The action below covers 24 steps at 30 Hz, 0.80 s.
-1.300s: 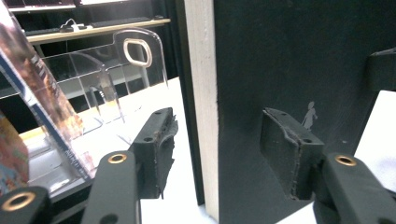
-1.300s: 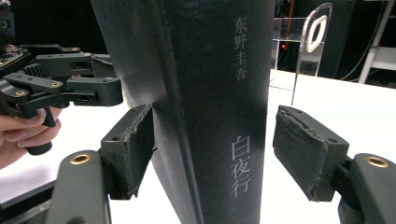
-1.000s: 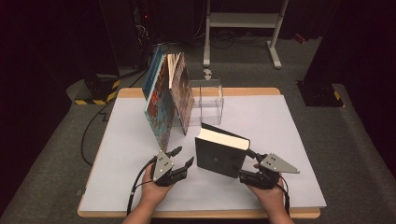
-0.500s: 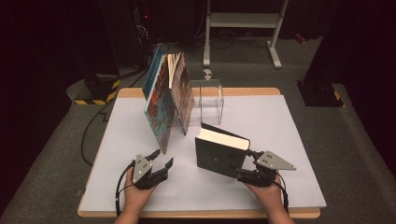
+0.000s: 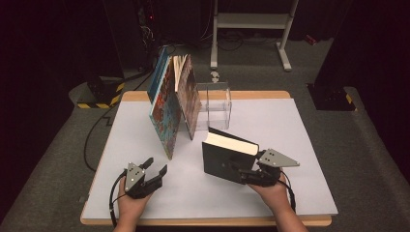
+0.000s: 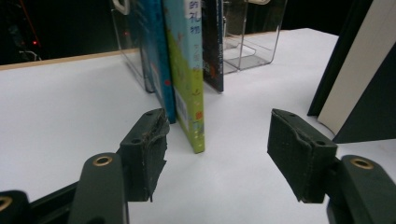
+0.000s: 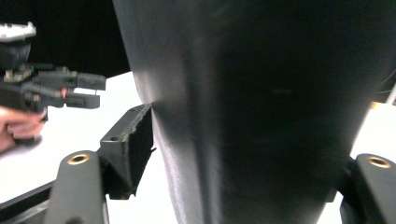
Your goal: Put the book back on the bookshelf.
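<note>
Two grippers sit low near the front edge of the white table (image 5: 309, 145). The right gripper (image 5: 241, 173) has its fingers closing on the black book (image 5: 222, 162), which stands upright in the middle. The left gripper (image 5: 155, 166) holds nothing, its fingers wide apart, pointing at the leaning books (image 5: 171, 104). Bare table lies between them, with room to move.
</note>
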### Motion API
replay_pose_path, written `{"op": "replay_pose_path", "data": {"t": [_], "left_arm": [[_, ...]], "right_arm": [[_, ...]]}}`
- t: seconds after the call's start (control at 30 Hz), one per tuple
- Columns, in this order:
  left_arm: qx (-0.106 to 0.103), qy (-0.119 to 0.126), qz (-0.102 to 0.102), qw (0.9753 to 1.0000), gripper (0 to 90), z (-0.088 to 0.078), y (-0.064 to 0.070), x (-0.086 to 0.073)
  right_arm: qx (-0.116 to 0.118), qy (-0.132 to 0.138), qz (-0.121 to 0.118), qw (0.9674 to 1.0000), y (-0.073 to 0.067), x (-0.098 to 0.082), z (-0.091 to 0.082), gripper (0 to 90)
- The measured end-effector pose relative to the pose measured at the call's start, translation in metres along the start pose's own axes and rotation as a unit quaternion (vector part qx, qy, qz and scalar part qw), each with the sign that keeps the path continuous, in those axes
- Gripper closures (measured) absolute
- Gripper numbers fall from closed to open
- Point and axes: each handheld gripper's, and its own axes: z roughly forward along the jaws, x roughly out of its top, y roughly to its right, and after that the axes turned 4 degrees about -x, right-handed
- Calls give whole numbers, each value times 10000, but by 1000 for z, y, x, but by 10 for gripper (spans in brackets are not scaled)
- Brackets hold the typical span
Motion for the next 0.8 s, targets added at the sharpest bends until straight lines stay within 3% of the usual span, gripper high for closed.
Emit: {"op": "replay_pose_path", "data": {"t": [0.13, 0.33, 0.53, 0.8], "left_arm": [[35, 5, -32, 10000, 378, -2, -3, 0], [21, -8, -50, 10000, 378, -1, -1, -1], [18, -15, -54, 10000, 379, 2, -1, -2], [-2, -19, -83, 10000, 380, 3, -1, -1]], "right_arm": [[25, -12, -105, 9999, -1, 0, 0, 344], [171, 49, -216, 9996, 0, -2, -3, 522], [195, 59, -380, 9991, -5, -2, -4, 538], [75, 62, -287, 9995, -9, 0, -2, 543]]}}
